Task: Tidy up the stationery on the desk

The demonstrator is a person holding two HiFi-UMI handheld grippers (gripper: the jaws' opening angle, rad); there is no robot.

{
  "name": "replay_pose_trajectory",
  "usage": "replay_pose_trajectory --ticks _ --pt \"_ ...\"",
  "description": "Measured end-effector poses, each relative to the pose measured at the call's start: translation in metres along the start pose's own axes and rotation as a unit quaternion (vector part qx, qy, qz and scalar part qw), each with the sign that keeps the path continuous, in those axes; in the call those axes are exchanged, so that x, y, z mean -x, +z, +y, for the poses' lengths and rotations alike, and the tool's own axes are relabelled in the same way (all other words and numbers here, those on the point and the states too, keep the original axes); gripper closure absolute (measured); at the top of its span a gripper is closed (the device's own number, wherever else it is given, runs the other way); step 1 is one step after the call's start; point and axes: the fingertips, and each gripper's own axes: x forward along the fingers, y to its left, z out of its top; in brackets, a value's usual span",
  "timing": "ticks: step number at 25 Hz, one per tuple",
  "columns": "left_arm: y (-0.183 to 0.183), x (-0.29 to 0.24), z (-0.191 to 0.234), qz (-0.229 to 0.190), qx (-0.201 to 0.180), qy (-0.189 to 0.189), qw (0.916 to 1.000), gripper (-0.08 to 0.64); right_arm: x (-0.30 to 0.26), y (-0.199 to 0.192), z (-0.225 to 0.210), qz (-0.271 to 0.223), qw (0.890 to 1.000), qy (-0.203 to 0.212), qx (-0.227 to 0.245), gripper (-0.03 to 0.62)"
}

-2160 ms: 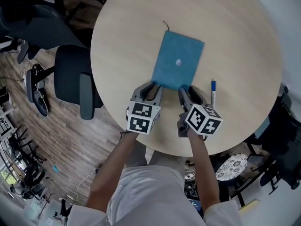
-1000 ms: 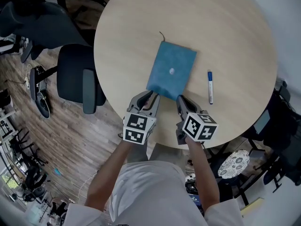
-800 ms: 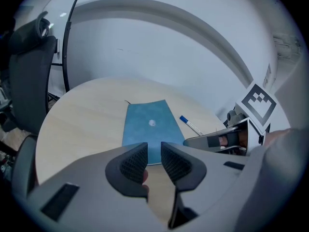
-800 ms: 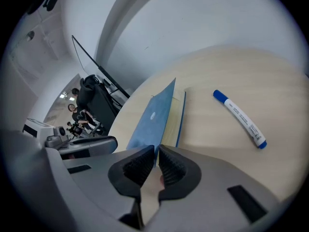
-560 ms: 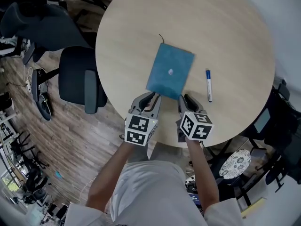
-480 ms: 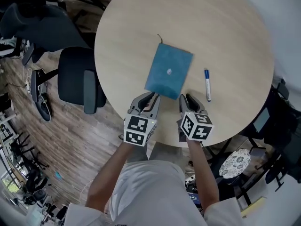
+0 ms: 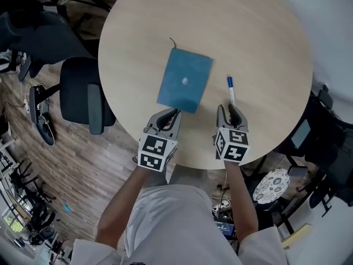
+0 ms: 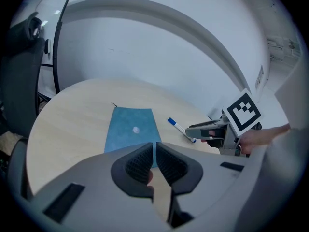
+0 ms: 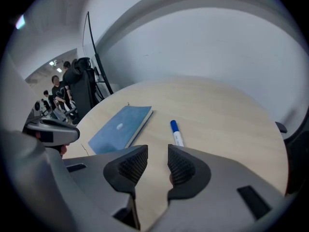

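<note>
The right gripper (image 7: 229, 110), its jaws a modest gap apart and empty, has left the near edge of the blue cloth-covered notebook (image 7: 185, 80) for that book's 3 o'clock side. The white marker pen with a blue cap (image 7: 230, 89) now lies at its 12 o'clock, probably the next pick. The left gripper (image 7: 167, 115), jaws nearly together on nothing, sits at the notebook's near corner on the round pale wooden table (image 7: 259, 43).

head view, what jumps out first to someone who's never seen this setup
A blue notebook lies flat near the middle of the round pale table, a blue-capped pen just to its right. Toward the near rim, the left hand-held gripper sits with jaws nearly together at the notebook's near edge, while the right hand-held gripper is open, pointing at the pen.
</note>
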Motion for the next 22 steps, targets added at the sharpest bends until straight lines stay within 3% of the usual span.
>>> replay_pose_trajectory --ticks 7,17,20,22 --pt "0.004 -0.011 -0.011 0.002 -0.004 -0.008 1.0000 0.525 -0.004 -0.011 -0.036 0.016 0.998 -0.046 0.033 0.431" --pt "-0.005 -0.023 -0.022 0.014 -0.013 -0.017 0.9997 0.525 -0.017 -0.040 -0.054 0.051 0.995 -0.064 0.048 0.431" --pt "-0.004 -0.024 -0.025 0.012 -0.014 -0.016 0.9997 0.525 -0.018 -0.044 -0.054 0.056 0.994 -0.071 0.064 0.497" --pt "-0.004 -0.023 -0.026 0.011 -0.014 -0.014 0.9997 0.525 -0.016 -0.044 -0.052 0.055 0.994 -0.072 0.066 0.500"
